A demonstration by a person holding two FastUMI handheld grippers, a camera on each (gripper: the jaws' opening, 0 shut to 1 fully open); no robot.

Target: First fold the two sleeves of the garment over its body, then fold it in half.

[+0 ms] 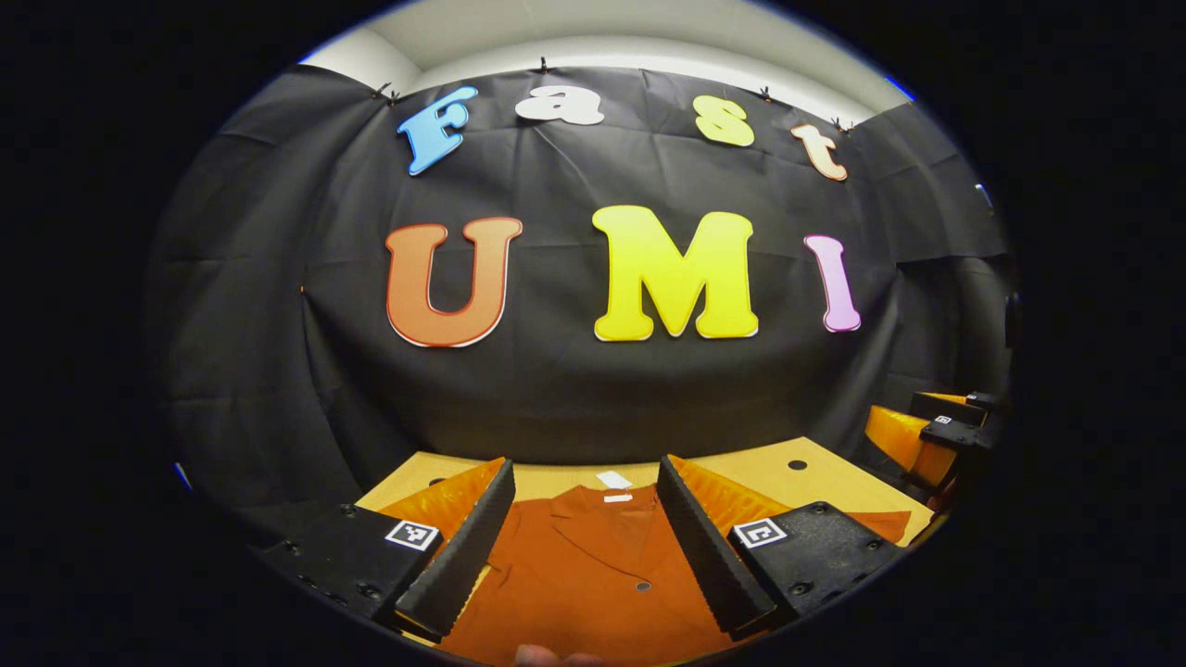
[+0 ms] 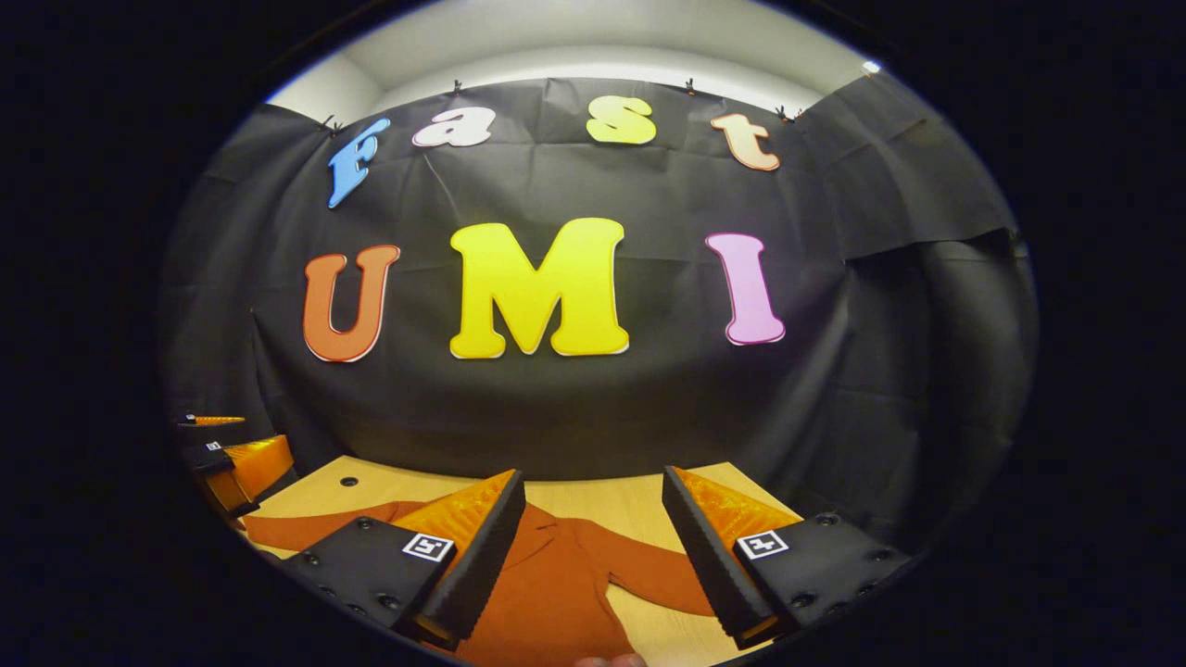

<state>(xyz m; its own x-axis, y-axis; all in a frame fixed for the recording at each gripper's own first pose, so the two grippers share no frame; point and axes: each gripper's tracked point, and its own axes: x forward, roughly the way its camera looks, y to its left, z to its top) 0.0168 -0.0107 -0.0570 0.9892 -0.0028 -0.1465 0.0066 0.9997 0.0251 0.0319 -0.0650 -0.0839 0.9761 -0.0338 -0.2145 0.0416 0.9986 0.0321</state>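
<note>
Garment (image 1: 593, 574) position: flat on the desk (image 1: 815, 477), at the bottom centre of the left gripper view, collar toward the booth wall with a white label (image 1: 613, 480) at the neck. One sleeve (image 2: 649, 570) extends toward the lower right of the right gripper view, the other sleeve (image 2: 296, 530) toward the lower left. Left gripper (image 1: 586, 537): jaws apart, above the garment body, clamped on nothing. Right gripper (image 2: 593, 556): jaws apart, above the collar area, clamped on nothing. In the left gripper view, the right gripper appears at the right edge.
</note>
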